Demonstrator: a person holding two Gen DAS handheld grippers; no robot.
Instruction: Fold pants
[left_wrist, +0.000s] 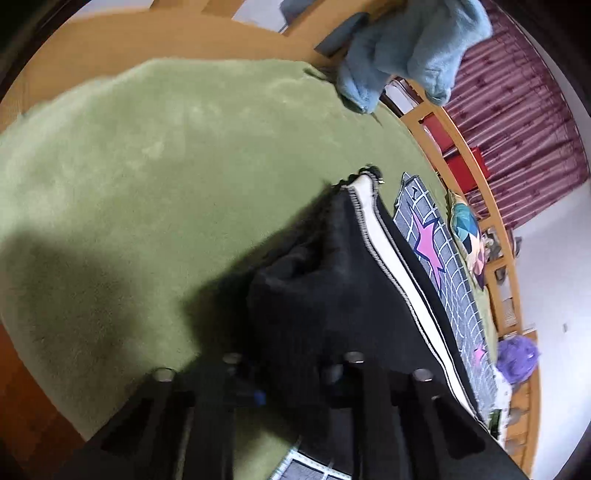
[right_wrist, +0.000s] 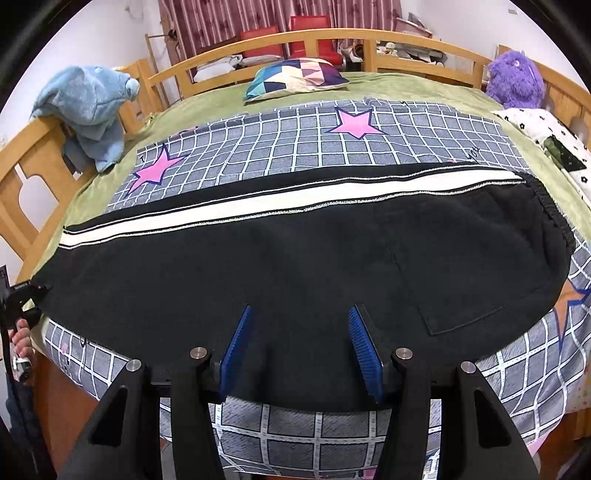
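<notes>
My right wrist view shows the whole black fleece pants (right_wrist: 295, 258) with a white side stripe, flat on the grey checked star-print sheet (right_wrist: 314, 136); my right gripper (right_wrist: 301, 354) hangs spread above them. Only the left wrist view shows my left gripper (left_wrist: 291, 365) pinching their bunched end.

Light: soft, even daylight.
Shadow: dark patch on green blanket (left_wrist: 122, 177).
Blur: left wrist view smeared; right wrist view sharp.
Edges: fisheye bending, black corners.
</notes>
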